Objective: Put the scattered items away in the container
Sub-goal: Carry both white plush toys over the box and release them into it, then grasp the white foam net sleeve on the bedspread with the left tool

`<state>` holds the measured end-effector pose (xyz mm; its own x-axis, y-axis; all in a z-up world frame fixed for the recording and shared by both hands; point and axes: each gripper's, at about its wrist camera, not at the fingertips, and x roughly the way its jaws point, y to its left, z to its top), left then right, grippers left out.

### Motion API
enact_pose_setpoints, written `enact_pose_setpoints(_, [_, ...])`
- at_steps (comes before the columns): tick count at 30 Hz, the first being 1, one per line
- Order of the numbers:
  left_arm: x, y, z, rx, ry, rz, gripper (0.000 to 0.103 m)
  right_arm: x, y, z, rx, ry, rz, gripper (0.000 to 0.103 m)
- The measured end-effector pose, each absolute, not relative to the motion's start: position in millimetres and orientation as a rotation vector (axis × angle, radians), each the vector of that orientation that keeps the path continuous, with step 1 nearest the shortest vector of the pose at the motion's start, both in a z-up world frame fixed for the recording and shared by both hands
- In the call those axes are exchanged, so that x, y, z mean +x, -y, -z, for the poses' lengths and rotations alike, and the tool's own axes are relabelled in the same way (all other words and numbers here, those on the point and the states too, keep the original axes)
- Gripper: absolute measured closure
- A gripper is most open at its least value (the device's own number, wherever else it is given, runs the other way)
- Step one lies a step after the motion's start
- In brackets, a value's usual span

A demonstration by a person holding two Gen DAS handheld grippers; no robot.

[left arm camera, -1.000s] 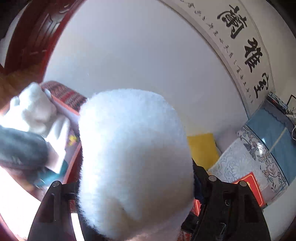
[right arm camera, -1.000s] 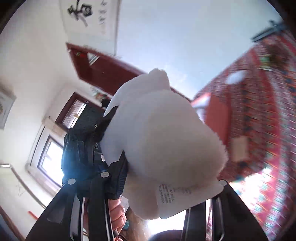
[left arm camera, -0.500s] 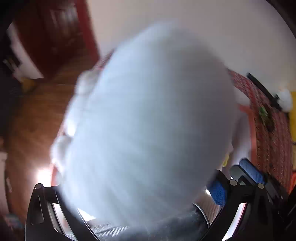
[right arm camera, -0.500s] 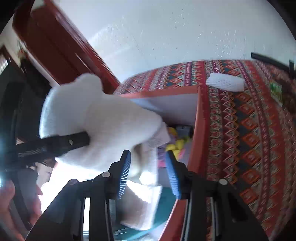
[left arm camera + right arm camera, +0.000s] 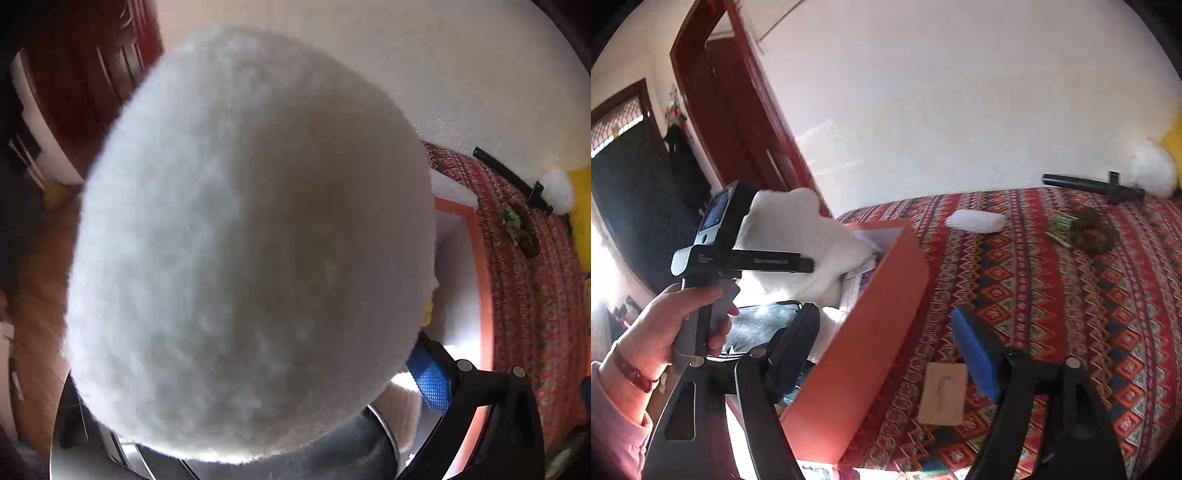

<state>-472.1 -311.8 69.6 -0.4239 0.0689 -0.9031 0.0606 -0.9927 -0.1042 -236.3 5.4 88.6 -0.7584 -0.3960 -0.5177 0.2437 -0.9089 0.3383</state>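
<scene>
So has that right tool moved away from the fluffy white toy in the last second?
Yes. The right tool held the white plush toy a second ago; now it is open and empty, pulled back to the right of the orange box, over the patterned cloth.

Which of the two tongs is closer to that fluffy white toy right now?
Left. The left tongs are clamped on the white plush toy over the orange box; the right tongs hang open, apart from it.
</scene>
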Motion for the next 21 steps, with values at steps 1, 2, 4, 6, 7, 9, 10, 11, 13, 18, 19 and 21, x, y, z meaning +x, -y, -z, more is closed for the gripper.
enact_pose_setpoints(1, [-466, 315, -75, -1.694, 0.283, -2.608, 0.000, -227, -20, -88, 0.855, 0.390, 2.673, 0.022])
enact_pose_setpoints(2, [-459, 321, -83, -1.684, 0.359, -2.603, 0.000, -222, -32, -87, 0.860, 0.411, 2.692, 0.022])
enact_pose_setpoints(4, [-442, 323, -104, -1.626, 0.375, -2.647, 0.000, -219, -49, -93, 0.869, 0.434, 2.697, 0.022])
enact_pose_setpoints(6, [-424, 312, -123, -1.558, 0.316, -2.643, 0.000, -212, -66, -99, 0.855, 0.485, 2.705, 0.022])
enact_pose_setpoints(7, [-415, 306, -132, -1.532, 0.301, -2.633, 0.000, -217, -74, -98, 0.846, 0.505, 2.710, 0.022])
enact_pose_setpoints(9, [-397, 298, -151, -1.498, 0.294, -2.647, 0.000, -217, -87, -99, 0.851, 0.533, 2.717, 0.022])
enact_pose_setpoints(10, [-389, 293, -162, -1.479, 0.302, -2.664, 0.000, -217, -94, -99, 0.854, 0.557, 2.712, 0.022])
enact_pose_setpoints(11, [-383, 291, -175, -1.458, 0.320, -2.684, 0.000, -218, -101, -99, 0.861, 0.591, 2.704, 0.022])
enact_pose_setpoints(13, [-377, 283, -209, -1.394, 0.366, -2.725, 0.000, -226, -115, -91, 0.876, 0.662, 2.687, 0.022])
enact_pose_setpoints(18, [-328, 260, -267, -1.205, 0.344, -2.714, 0.000, -226, -145, -89, 0.855, 0.779, 2.681, 0.021])
enact_pose_setpoints(19, [-320, 254, -274, -1.202, 0.310, -2.737, 0.000, -226, -151, -89, 0.854, 0.803, 2.683, 0.021])
enact_pose_setpoints(21, [-312, 246, -282, -1.202, 0.303, -2.732, 0.000, -225, -163, -88, 0.855, 0.846, 2.693, 0.021])
